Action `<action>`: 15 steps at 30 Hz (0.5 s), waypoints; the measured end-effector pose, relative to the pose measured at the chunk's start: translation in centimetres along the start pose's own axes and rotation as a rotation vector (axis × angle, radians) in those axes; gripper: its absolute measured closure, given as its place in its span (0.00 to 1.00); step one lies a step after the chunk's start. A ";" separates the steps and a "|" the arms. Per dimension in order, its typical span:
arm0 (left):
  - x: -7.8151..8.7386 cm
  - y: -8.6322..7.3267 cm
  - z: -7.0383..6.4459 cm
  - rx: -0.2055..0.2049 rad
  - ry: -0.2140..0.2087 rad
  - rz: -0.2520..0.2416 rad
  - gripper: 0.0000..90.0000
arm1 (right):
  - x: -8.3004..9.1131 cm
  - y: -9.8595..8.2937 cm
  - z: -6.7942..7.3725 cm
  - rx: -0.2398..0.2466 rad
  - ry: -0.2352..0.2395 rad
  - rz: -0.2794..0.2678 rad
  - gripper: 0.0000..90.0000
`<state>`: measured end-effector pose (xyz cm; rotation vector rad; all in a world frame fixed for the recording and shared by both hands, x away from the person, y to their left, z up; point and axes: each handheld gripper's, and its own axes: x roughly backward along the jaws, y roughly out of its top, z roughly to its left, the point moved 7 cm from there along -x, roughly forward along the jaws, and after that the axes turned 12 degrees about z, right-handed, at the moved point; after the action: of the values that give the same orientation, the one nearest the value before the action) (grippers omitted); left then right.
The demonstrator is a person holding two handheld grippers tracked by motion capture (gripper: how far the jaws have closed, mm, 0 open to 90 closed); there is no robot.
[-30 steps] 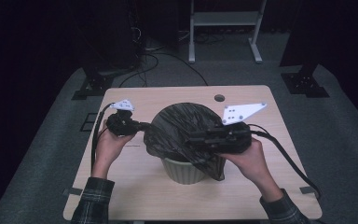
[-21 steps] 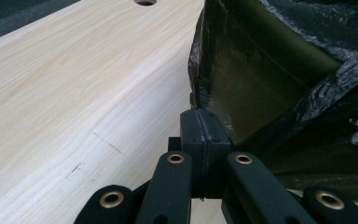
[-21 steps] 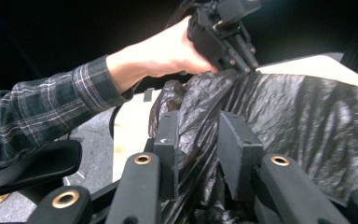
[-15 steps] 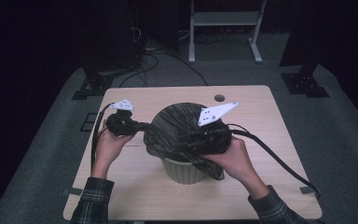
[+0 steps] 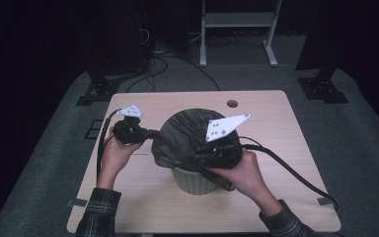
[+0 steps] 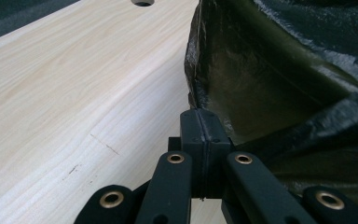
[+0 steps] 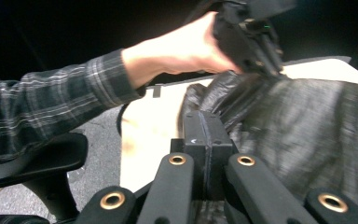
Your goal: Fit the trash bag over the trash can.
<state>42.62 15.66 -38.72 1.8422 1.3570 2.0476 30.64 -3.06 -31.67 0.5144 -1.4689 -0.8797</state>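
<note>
A black rubbish bag [image 5: 187,131] is draped over a pale green bin [image 5: 192,181] at the middle of the wooden table [image 5: 276,118]. My left gripper [image 5: 154,133] is at the bag's left side, and in the left gripper view its jaws [image 6: 203,123] are shut on the edge of the bag [image 6: 284,70]. My right gripper [image 5: 197,157] lies across the bag's front, pointing left. In the right gripper view its jaws [image 7: 205,123] are shut with the crumpled bag [image 7: 307,121] gathered at their tip. The other hand and the left gripper [image 7: 251,37] are beyond.
A round hole [image 5: 232,103] is in the table's far part. Thick cables trail from both grippers, the right one [image 5: 296,173] across the table's right side. A metal stand [image 5: 237,24] and dark equipment are on the floor behind. A black chair [image 7: 32,163] is by the table.
My right gripper has swung left from the bag's right side across its front, its grey plate tilting up. The left gripper has held still at the bag's left edge.
</note>
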 end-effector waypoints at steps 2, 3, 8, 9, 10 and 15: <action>0.1 0.0 0.0 -0.002 0.000 -0.002 1.00 | -0.5 0.2 1.0 0.023 0.011 -0.011 1.00; 0.1 0.0 0.0 -0.003 0.001 -0.001 1.00 | -0.8 0.1 1.4 0.029 0.014 -0.009 1.00; 0.1 0.0 -0.2 -0.007 -0.001 -0.004 1.00 | -2.3 -0.8 3.3 0.074 0.010 0.019 1.00; 0.1 0.0 -0.2 -0.005 -0.002 -0.005 1.00 | -2.6 -1.0 3.7 0.082 0.009 0.024 1.00; 0.1 0.0 -0.2 -0.008 -0.002 -0.006 1.00 | -2.9 -1.2 4.0 0.087 0.005 0.028 1.00; -0.1 0.0 -0.3 -0.011 -0.008 -0.002 1.00 | -4.7 -3.2 5.5 0.129 -0.013 0.059 1.00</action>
<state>42.37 15.44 -38.78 1.8414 1.3431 2.0404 25.18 -0.23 -36.63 0.5582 -1.5521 -0.7467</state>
